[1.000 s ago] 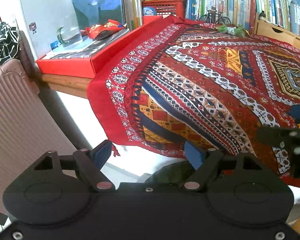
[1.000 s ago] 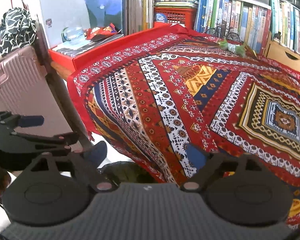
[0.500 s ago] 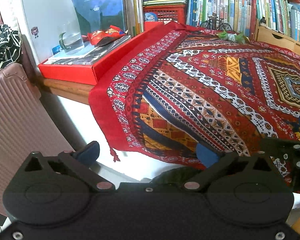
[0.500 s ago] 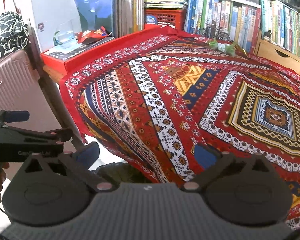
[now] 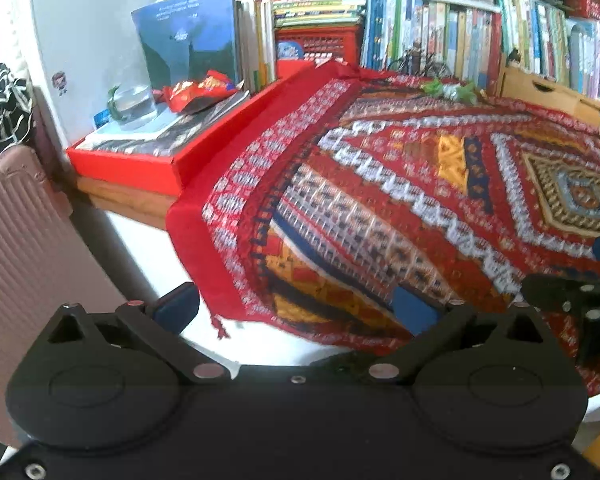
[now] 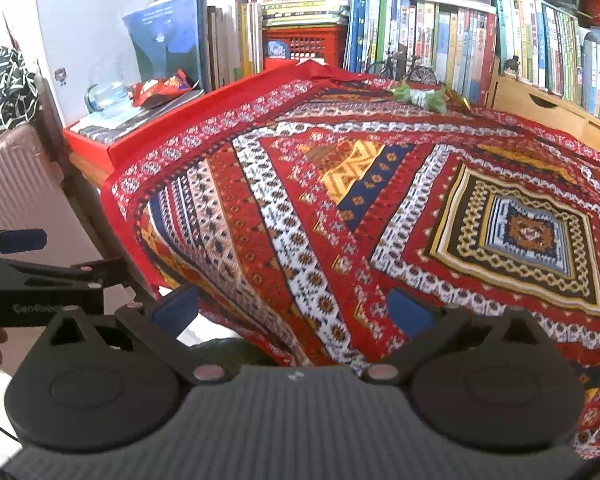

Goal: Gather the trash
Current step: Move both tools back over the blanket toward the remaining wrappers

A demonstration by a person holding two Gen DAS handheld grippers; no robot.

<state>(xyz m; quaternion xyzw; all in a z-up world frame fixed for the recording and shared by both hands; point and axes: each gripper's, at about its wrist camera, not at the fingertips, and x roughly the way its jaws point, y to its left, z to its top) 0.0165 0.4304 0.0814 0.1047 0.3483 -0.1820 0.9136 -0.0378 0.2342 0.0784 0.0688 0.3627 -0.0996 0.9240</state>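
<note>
Now both grippers sit higher and farther over the table than a second ago. The left gripper and right gripper are spread wide, holding nothing. A red snack wrapper lies on the red box at the far left, its length running left to right. Green wrappers lie across the patterned cloth near the books.

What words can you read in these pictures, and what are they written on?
"GenRobo", cut off at the edge: on the side of the left tongs, in the right wrist view.
Book spines, blue book cover and red snack wrapper: print too small or blurred to read.
</note>
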